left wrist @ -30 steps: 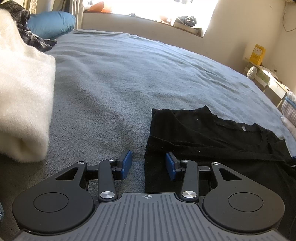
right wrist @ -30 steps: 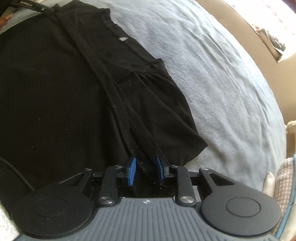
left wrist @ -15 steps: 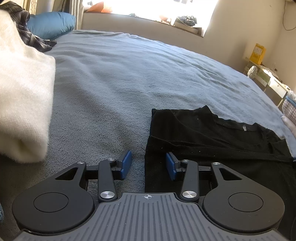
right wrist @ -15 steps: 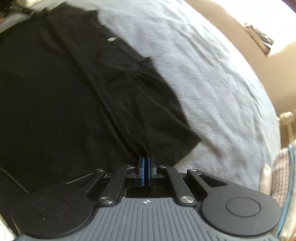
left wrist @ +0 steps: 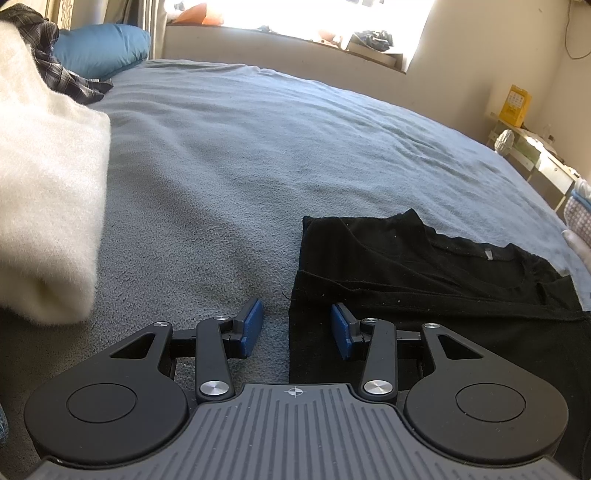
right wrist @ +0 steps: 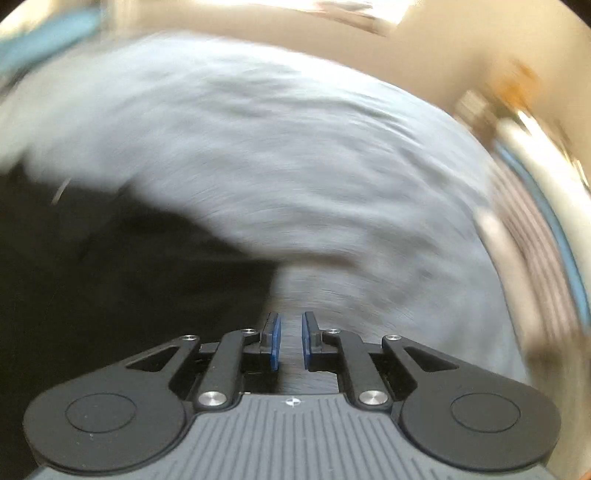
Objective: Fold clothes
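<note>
black tee (left wrist: 424, 280) looks light and floppy, grab its 9 o'clock edge; left gripper (left wrist: 295, 328) spread, right gripper (right wrist: 291, 339) opening, empty

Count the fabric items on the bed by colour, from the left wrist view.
Black: 1, shirt
White: 1, fuzzy blanket
Plaid: 1, garment
Blue: 1, pillow
Total: 4

- We get hard daylight from the window (left wrist: 321, 18), blown out to white glare.
- Our left view is sharp; the white fleece (left wrist: 44, 192) is overexposed, and the blanket (left wrist: 240, 147) bows at the edges.
- Our right view is smeared with motion blur, with dark rounded corners.
</note>
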The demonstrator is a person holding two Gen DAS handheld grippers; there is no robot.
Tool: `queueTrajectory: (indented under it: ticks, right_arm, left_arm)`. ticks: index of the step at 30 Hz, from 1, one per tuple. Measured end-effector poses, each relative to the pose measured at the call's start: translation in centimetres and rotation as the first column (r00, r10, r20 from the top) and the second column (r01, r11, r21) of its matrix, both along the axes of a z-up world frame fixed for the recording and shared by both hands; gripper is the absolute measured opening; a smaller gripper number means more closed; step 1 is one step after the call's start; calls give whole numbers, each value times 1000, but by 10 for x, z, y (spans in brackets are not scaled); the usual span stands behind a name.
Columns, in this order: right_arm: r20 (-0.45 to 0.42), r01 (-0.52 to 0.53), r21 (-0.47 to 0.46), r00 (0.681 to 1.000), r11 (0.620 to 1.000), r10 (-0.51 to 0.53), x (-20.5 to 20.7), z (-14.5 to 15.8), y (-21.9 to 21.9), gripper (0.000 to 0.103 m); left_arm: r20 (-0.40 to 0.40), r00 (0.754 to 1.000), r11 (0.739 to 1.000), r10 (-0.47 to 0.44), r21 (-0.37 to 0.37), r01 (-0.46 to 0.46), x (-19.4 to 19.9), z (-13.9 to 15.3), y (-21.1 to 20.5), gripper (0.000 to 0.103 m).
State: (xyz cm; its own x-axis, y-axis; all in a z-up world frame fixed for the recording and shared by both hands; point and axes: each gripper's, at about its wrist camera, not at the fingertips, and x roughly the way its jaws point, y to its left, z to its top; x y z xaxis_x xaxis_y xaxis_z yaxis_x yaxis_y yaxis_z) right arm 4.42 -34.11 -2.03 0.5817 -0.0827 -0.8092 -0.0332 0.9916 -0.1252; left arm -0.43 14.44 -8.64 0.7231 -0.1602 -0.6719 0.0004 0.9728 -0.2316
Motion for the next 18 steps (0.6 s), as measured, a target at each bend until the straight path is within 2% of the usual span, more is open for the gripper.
queueTrajectory:
  ticks: [3, 6, 9, 12, 14, 16, 17, 18]
  right_arm:
    - [-53, 89, 167, 995, 982, -81, -15, 10, -37, 13]
    - [-116, 68, 274, 993, 959, -37, -24, 5, -30, 13]
    - [-170, 73, 319, 985, 945, -19, -28, -10, -24, 13]
    - [-161, 224, 319, 970, 921, -180, -24, -25, -29, 13]
    - [-172, 308, 417, 951, 855, -258, -29, -28, -45, 14]
    - [-194, 380, 518, 925, 766, -328, -35, -29, -63, 22]
    - [-206, 393, 544, 919, 741, -337, -38, -30, -67, 24]
    - [-212, 394, 553, 919, 734, -333, -42, -30, -68, 29]
  left_arm:
    - [1, 1000, 1000, 1, -2, -1, 0, 0, 0, 41]
    - [1, 1000, 1000, 1, 2, -1, 0, 0, -1, 41]
    - [2, 1000, 1000, 0, 6, 0, 0, 0, -1, 41]
    - [2, 1000, 1000, -5, 6, 5, 0, 0, 0, 41]
    - [-3, 1000, 1000, -7, -1, 7, 0, 1, 1, 41]
    - [-13, 1000, 1000, 0, -19, 0, 0, 3, 4, 42]
    - [-18, 1000, 1000, 0, -27, 0, 0, 4, 6, 42]
    - [-21, 1000, 1000, -3, -31, 2, -1, 5, 7, 42]
